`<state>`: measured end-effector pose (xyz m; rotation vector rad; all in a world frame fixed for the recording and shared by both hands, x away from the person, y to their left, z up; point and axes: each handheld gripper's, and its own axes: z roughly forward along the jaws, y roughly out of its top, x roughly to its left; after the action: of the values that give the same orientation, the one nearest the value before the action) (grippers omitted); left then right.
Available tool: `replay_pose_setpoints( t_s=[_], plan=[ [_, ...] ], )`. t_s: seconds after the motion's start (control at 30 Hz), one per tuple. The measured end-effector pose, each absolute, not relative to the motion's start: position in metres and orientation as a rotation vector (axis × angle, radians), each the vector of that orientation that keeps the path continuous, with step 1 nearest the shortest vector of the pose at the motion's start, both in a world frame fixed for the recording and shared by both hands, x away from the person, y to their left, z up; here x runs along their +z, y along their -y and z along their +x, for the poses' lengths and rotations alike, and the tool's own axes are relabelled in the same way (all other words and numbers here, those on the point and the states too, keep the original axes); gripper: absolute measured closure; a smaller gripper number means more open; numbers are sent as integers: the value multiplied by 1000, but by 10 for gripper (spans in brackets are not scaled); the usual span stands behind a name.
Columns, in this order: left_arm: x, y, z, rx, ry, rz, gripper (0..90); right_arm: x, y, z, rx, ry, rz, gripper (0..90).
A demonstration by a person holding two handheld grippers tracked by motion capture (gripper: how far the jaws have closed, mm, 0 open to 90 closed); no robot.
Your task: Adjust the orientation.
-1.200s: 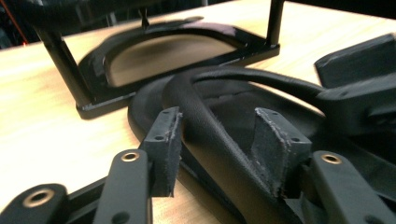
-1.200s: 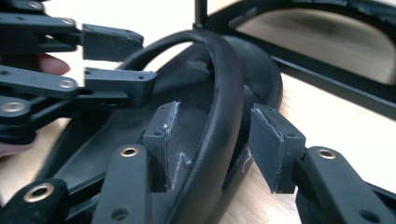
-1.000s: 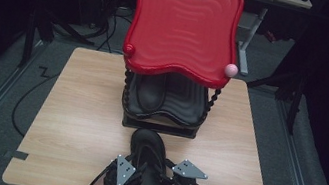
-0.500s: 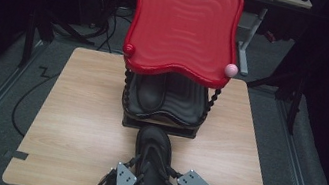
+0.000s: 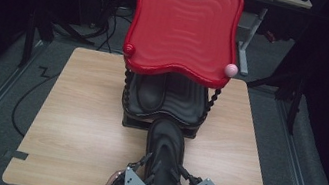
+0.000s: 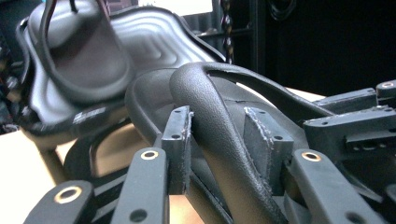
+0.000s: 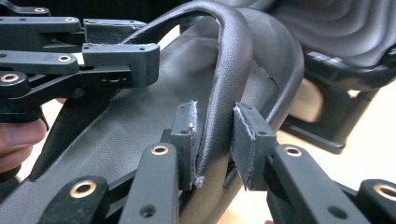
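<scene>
A two-tier stand (image 5: 161, 117) sits at the far middle of the wooden table (image 5: 76, 123), red tray (image 5: 184, 25) on top, black tray (image 5: 186, 99) below with one sandal (image 5: 150, 90) in it. A second black sandal (image 5: 162, 158) lies with its long axis running near to far, toe just at the stand's base, between both tools. The left gripper (image 6: 219, 140) pinches its left strap, the right gripper (image 7: 212, 140) its right strap. Compared with a second ago, the sandal sits farther from the person, closer to the stand.

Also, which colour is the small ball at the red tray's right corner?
Pink ball, clearest in the high view.
</scene>
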<state>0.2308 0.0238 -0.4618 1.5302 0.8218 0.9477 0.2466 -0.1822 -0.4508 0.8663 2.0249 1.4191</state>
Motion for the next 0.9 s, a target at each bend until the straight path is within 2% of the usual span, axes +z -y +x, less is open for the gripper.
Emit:
replay_pose_setpoints(
  t_s=[0.17, 0.37, 0.63, 0.9],
  plan=[
    [-449, -12, 260, 936, -801, 1519, 637, -440, 192, 266, 1412, -1954, 891, 716],
    [-437, -1, 299, 988, -778, 1521, 645, -432, 198, 298, 1409, -1872, 923, 725],
    [-430, -5, 350, 1056, -790, 1470, 676, -417, 185, 342, 1391, -1774, 946, 728],
    [-437, -10, 379, 1016, -863, 1477, 684, -417, 168, 372, 1346, -1724, 1023, 739]
  ],
)
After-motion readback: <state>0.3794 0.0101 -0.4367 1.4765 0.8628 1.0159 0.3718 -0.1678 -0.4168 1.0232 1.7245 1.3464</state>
